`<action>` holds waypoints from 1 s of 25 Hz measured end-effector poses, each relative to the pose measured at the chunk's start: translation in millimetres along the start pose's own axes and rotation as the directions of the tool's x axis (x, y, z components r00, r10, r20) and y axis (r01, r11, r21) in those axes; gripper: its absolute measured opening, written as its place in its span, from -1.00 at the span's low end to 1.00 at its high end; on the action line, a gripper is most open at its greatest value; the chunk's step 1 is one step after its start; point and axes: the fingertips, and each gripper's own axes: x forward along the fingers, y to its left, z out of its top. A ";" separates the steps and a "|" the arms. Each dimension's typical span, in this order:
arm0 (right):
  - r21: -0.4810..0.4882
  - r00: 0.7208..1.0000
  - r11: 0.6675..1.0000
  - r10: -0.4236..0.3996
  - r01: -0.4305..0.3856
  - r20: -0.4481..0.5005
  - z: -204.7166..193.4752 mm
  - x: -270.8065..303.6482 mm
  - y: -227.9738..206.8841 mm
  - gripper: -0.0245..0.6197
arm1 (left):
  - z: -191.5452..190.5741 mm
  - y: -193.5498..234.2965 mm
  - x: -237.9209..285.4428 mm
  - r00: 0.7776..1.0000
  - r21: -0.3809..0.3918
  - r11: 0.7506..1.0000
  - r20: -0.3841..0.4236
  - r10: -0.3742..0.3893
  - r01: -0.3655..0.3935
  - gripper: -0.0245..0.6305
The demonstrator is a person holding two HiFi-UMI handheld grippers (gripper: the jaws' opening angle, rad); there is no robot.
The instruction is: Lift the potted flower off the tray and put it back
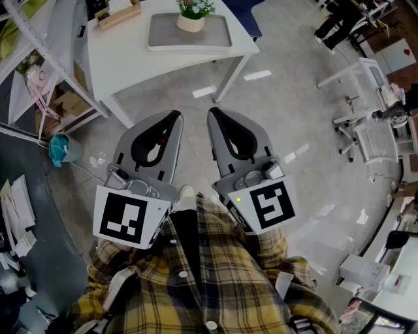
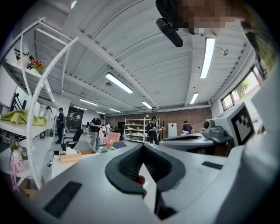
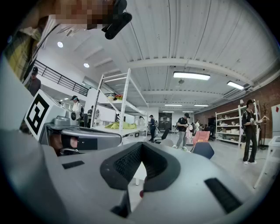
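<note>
The potted flower (image 1: pixel 193 14), pink and white blooms in a cream pot, stands on a grey tray (image 1: pixel 189 40) on the white table (image 1: pixel 124 52) at the top of the head view. My left gripper (image 1: pixel 175 115) and right gripper (image 1: pixel 212 112) hang side by side over the floor, well short of the table, both shut with nothing between the jaws. In the left gripper view the left gripper (image 2: pixel 143 145) points level toward the table, where the flower (image 2: pixel 105 149) shows small. The right gripper (image 3: pixel 141 144) shows its tips meeting.
A white shelf rack (image 1: pixel 39 72) stands left of the table, a wooden tissue box (image 1: pixel 117 14) at the table's back left. White chairs and frames (image 1: pixel 366 111) stand at the right. Several people stand far off by shelves (image 2: pixel 135 129).
</note>
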 end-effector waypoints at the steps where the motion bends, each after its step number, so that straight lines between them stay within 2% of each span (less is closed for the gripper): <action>1: -0.002 1.000 1.000 0.001 -0.001 -0.002 -0.2 0.4 -1.0 -0.93 | -0.6 -0.3 1.3 1.000 -0.006 1.000 -0.008 0.001 -0.001 -0.90; 14: 0.001 1.000 1.000 -0.020 0.020 0.005 -4.2 -15.1 -19.4 -0.93 | -2.2 -18.3 16.2 1.000 -0.004 1.000 -0.015 -0.002 0.002 -0.90; 25: 0.011 1.000 1.000 -0.001 0.001 0.016 -9.9 -43.7 -30.1 -0.93 | -10.7 -48.7 17.8 1.000 0.001 1.000 -0.015 0.019 -0.019 -0.90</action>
